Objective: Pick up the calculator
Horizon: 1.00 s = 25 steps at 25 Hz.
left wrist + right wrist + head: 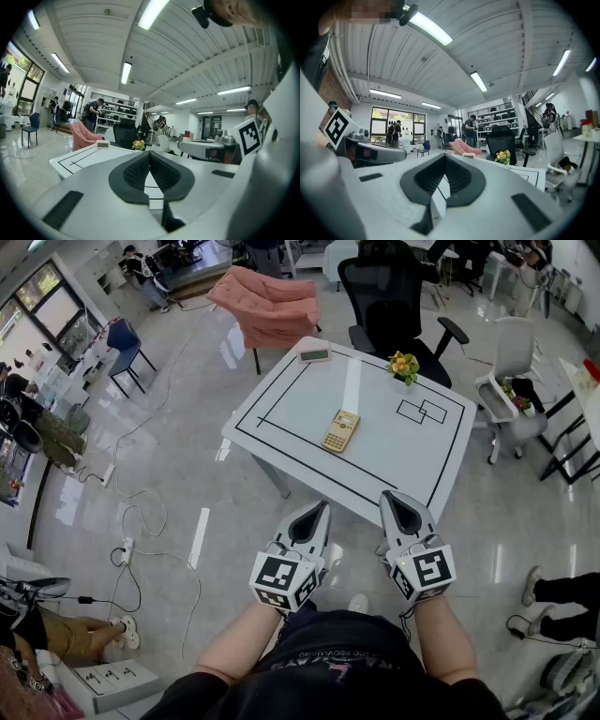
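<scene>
Calculator: I see the flat yellow-gold calculator [340,430] lying face up near the middle of the white square table marked with black tape lines [394,465], with nothing touching it.
Neighbours: A small white digital display [314,355] sits at the table's far edge and a little pot of yellow flowers [403,365] at its far corner, both well apart from the calculator.
Left gripper: My grey left gripper [319,512] hovers off the table's near edge, jaws pressed together and empty.
Right gripper: My grey right gripper [397,502] is just beside it, likewise closed on nothing.
Beyond: A pink-draped chair [272,306] and a black office chair [394,292] stand behind the table.
</scene>
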Motion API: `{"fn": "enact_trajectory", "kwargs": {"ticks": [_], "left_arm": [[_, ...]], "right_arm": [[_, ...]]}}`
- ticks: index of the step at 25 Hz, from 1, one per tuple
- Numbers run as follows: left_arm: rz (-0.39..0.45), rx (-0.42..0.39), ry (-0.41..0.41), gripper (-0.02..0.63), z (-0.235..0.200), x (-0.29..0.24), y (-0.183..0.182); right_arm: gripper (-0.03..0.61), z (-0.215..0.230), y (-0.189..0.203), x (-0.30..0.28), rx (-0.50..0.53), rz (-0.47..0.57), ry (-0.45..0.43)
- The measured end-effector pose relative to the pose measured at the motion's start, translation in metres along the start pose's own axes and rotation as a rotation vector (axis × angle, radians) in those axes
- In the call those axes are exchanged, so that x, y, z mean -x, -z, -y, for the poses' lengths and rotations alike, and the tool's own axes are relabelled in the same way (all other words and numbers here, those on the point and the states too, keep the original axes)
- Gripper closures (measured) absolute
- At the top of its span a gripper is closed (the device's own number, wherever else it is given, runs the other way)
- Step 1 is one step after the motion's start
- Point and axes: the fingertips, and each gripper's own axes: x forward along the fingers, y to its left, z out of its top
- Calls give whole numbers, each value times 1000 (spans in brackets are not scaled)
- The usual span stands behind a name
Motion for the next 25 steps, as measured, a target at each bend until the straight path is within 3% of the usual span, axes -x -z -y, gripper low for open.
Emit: {"fn": "enact_trajectory", "kwargs": {"ticks": [11,22,23,25], "left_arm": [[4,7,-12,612,1,-3,-2],[27,-2,-95,596,12,-1,-3],[28,-4,-96,573,13,-1,-3],[22,-13,-92,502,13,-4,-2]], "right_arm": [[577,3,-7,1,-15,34,-24],[565,15,-9,13,-13,58,-92],[545,16,-10,14,-19,65,-99],[431,18,-13,14,-29,78,-104]]}}
